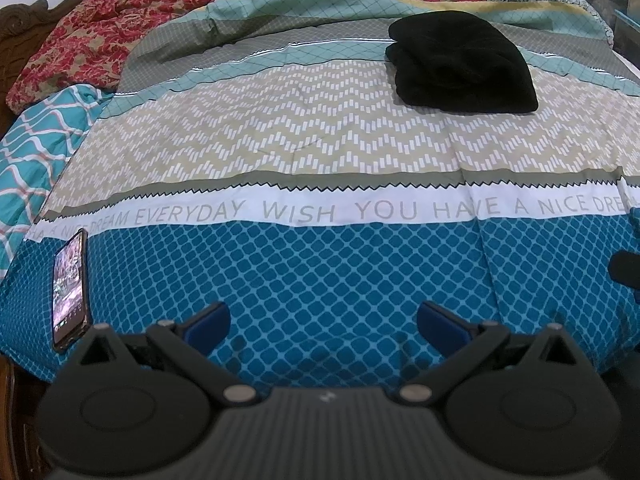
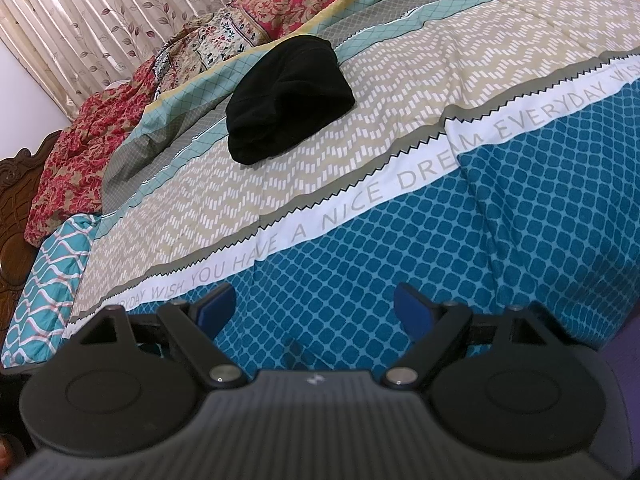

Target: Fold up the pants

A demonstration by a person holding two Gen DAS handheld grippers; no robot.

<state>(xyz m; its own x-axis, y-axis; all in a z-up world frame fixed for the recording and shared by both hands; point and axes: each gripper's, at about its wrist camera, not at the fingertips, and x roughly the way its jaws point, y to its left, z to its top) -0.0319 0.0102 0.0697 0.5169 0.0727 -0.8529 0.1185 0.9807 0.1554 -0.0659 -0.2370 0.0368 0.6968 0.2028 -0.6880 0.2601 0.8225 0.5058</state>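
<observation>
A: Where are the black pants [image 1: 460,62] now?

B: Up at about one o'clock in the left wrist view, a compact folded bundle on the zigzag band of the bedspread [image 1: 320,264]. In the right wrist view the bundle [image 2: 288,96] sits near eleven o'clock. Judging by that tidy stack, the folding looks finished, and it is set mid-bed, probably so it won't slide off.

A: And the tools?

B: The left gripper [image 1: 323,322] has its blue fingers spread wide with nothing between them. The right gripper [image 2: 314,306] is the same: fingers apart, empty. Both hang low over the blue lattice edge, well apart from the pants.

A: How are they posed?

B: The left one looks level, aimed straight across the bed. The right one is rolled, so the bed slants. A phone [image 1: 70,288] lies at nine o'clock by the left gripper, clear of the work.
</observation>
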